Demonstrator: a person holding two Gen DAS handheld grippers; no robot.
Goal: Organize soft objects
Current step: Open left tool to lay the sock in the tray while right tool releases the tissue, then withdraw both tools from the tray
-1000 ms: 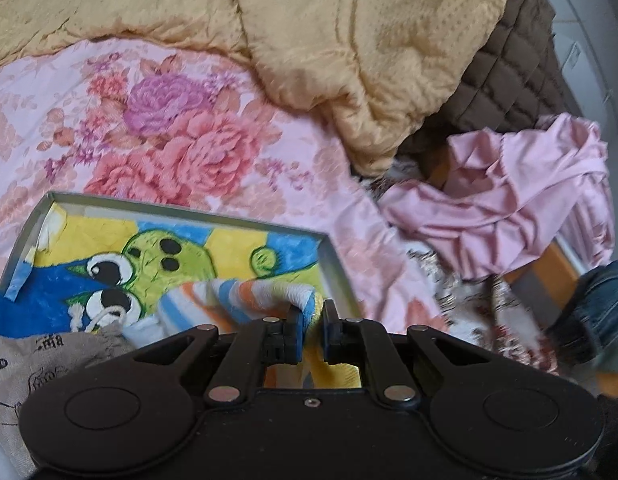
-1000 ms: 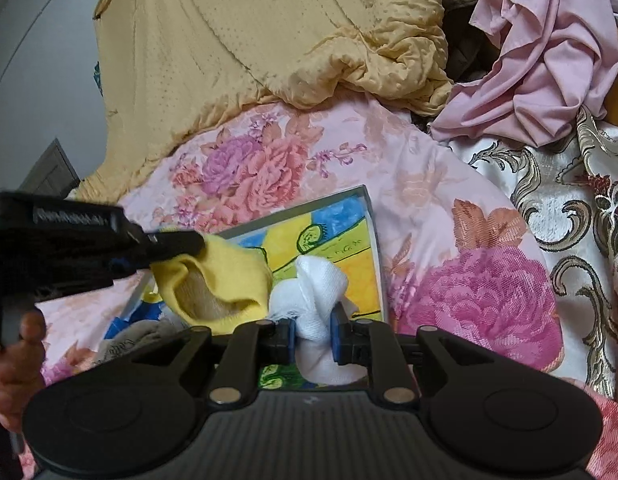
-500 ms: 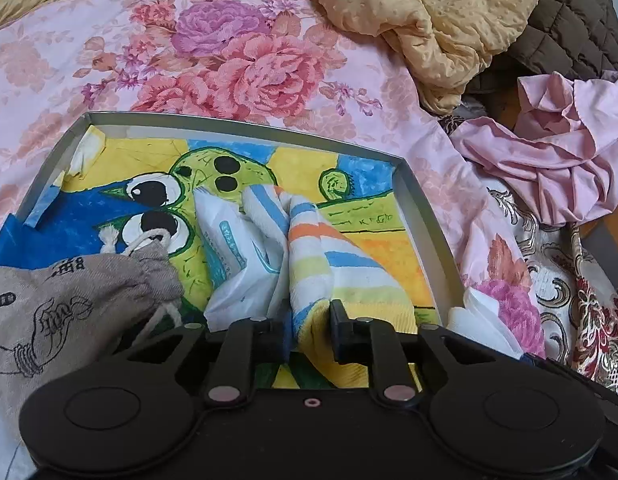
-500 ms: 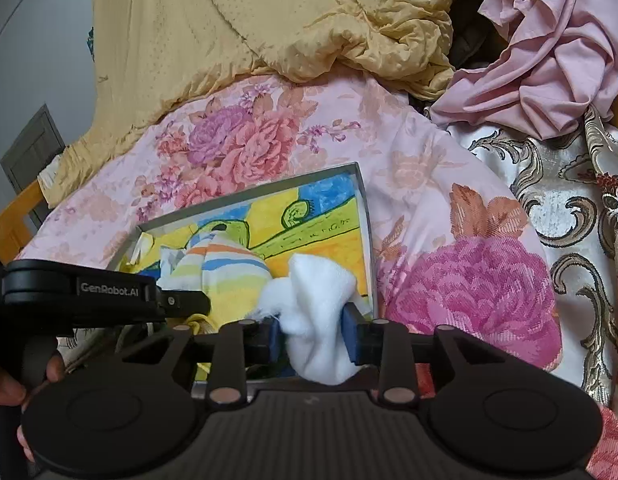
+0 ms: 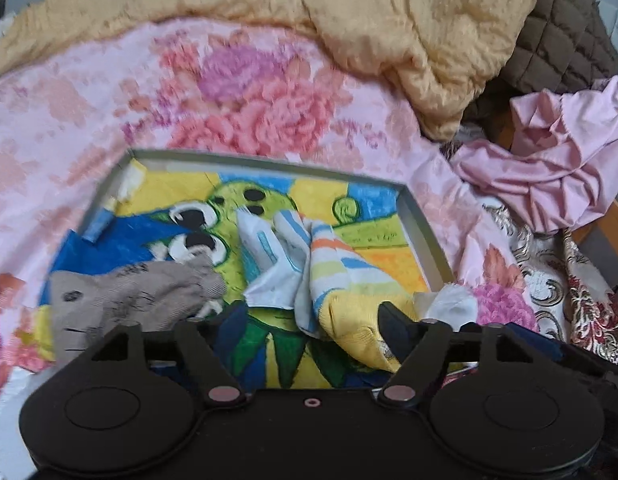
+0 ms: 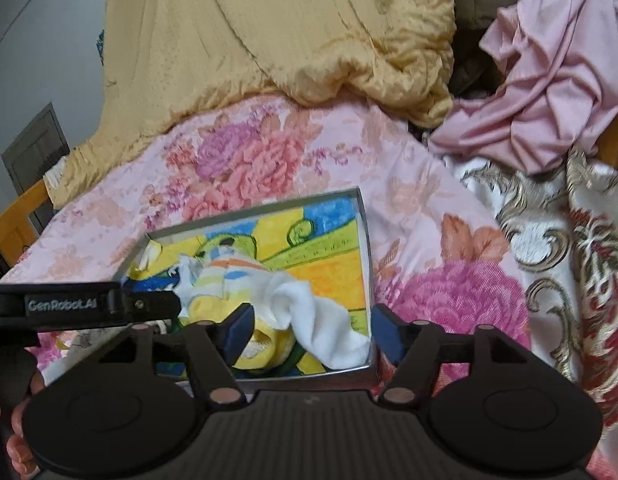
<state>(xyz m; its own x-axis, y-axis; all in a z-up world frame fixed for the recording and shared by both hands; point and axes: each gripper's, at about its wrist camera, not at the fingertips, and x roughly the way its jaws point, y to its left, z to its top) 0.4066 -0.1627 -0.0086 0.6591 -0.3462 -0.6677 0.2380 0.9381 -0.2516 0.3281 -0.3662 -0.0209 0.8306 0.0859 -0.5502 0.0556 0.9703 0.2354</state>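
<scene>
Two socks in the tray (image 6: pixel 367 240): striped sock (image 5: pixel 341 276) (yellow toe), white sock (image 6: pixel 309 320) crumpled atop. Left gripper (image 5: pixel 309 320) and right gripper (image 6: pixel 313 328) opening wide, gripping nothing.

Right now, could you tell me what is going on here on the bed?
A person is sorting soft items into a shallow tray with a cartoon lining, a handheld gripper in each hand. The left gripper is opening over a striped yellow sock; the right gripper is opening around a white sock. Both socks lie in the tray, beside a grey drawstring pouch and a tissue pack.
</scene>
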